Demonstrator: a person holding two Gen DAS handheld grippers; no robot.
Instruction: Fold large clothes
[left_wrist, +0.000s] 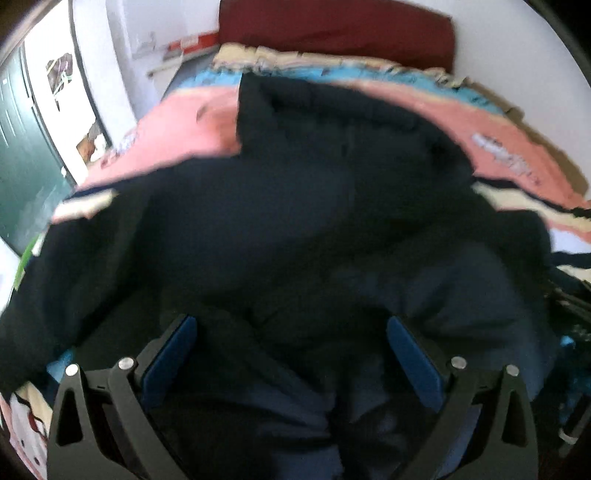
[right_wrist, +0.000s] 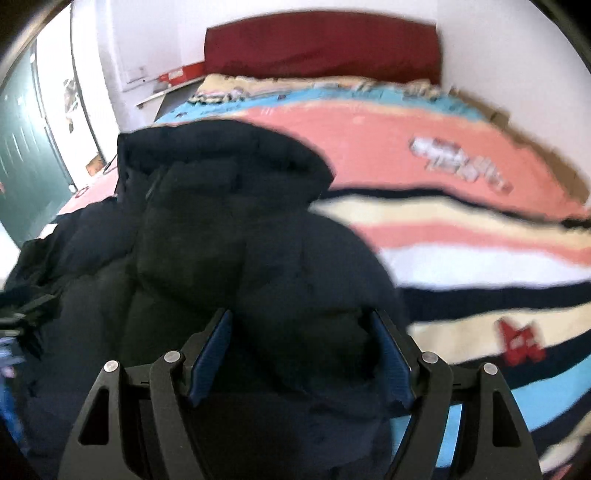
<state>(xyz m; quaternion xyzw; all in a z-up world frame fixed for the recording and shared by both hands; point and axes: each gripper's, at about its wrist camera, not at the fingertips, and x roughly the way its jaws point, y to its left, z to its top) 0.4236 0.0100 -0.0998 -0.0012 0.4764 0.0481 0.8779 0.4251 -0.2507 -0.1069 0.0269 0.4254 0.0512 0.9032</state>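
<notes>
A large dark navy padded jacket (left_wrist: 295, 206) lies spread on the bed and fills most of the left wrist view. It also shows in the right wrist view (right_wrist: 221, 251), bunched at the left with its collar end raised. My left gripper (left_wrist: 291, 325) is open, its blue pads wide apart over the jacket's near folds. My right gripper (right_wrist: 303, 317) is open too, with the jacket's near edge lying between its blue pads. Neither is closed on the cloth. Both views are blurred.
The bed is covered by a striped blanket (right_wrist: 443, 236) in pink, cream, blue and black. A dark red headboard (right_wrist: 321, 48) stands at the far wall. A green door (left_wrist: 22, 155) is at the left. A dark bundle (left_wrist: 569, 295) lies at the right edge.
</notes>
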